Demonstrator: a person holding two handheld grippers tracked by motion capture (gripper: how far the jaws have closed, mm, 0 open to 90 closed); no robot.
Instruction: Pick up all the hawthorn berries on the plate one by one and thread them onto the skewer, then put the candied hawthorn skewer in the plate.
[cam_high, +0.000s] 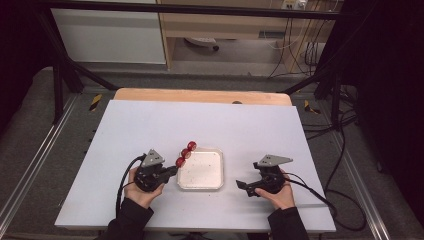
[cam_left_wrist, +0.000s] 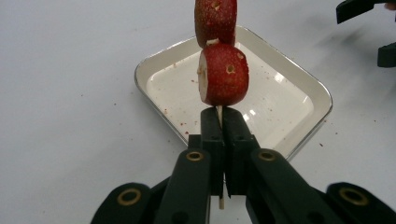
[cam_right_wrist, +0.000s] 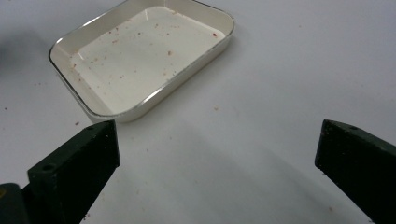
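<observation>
Skewer (cam_left_wrist: 219, 113) of red fruit slices (cam_left_wrist: 223, 73), pinched at its bare end by left gripper (cam_left_wrist: 219, 122) fingers over tray (cam_left_wrist: 308, 81) at its 9 o'clock rim; right gripper (cam_right_wrist: 217, 154) fingers wide, empty; risk: thin stick pivots, slices drop onto desk (cam_high: 150, 125).

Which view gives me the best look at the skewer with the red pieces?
The left gripper view: the skewer rises close up from the shut left gripper, and two red pieces on it show clearly. The high view shows three small red pieces over the tray's corner.
</observation>
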